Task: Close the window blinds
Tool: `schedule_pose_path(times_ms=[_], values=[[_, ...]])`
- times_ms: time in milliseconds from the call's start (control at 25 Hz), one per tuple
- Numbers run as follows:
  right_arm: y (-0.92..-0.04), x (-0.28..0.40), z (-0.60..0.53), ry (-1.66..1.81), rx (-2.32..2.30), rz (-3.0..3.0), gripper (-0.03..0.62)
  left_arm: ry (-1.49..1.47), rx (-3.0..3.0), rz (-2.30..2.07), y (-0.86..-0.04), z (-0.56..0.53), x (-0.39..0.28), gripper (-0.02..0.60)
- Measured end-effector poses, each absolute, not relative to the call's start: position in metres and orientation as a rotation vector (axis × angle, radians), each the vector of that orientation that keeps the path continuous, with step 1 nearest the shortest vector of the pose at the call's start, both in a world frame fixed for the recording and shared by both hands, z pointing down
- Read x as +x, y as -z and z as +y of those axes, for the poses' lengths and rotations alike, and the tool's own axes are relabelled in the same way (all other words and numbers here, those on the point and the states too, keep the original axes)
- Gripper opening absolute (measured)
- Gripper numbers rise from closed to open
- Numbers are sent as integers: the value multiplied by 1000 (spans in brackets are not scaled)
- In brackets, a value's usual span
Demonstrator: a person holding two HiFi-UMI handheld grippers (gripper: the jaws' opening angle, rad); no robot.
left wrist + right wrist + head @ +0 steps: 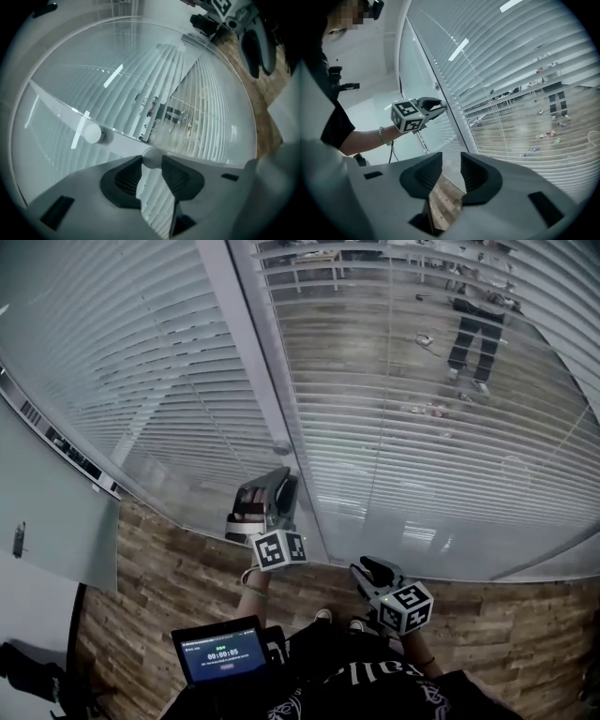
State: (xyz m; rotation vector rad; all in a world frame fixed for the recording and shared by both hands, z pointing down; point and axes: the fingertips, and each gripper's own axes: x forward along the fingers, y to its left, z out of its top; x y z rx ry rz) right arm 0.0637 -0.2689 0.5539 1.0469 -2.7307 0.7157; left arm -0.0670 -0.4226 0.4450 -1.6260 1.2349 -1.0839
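Jaws of left gripper (pixel 278 479) gape; blinds (pixel 422 427) show see-through slats.

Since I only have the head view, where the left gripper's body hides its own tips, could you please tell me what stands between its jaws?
Observer: A round white knob sits right at the tips of the left gripper, on the window frame. The jaws stand apart.
Operator: Thank you. Is that the knob I can see just beyond the gripper?
Observer: No. The left gripper view shows that one separately, as a second knob further along the frame.
Operator: And is the right gripper holding anything?
Observer: No. The right gripper is open and empty, with only the wooden floor showing between its jaws.
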Motion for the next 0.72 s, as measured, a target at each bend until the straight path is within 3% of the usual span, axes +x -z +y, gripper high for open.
schedule_pose_path(times_ms=[160,360,440,480,640,720], values=[[-554,69,-280,-743,1134,-2712,133,775,-2076,1495,-445,-424,-67,127],[-557,56,-276,-788,1128,-2705,133,-657,-2970,1988,-437,-424,-73,126],[-557,49,-272,-791,1113,-2707,133,-894,-3009,2004,-436,-425,-75,126],[-558,47,-271,-790,1107,-2706,133,-780,-2978,2003,-436,-424,-75,126],[-560,43,-269,-790,1105,-2695,133,429,-2409,1768,-445,-414,-69,129],[-561,44,-271,-790,1114,-2688,133,747,-2074,1564,-442,-412,-67,129]])
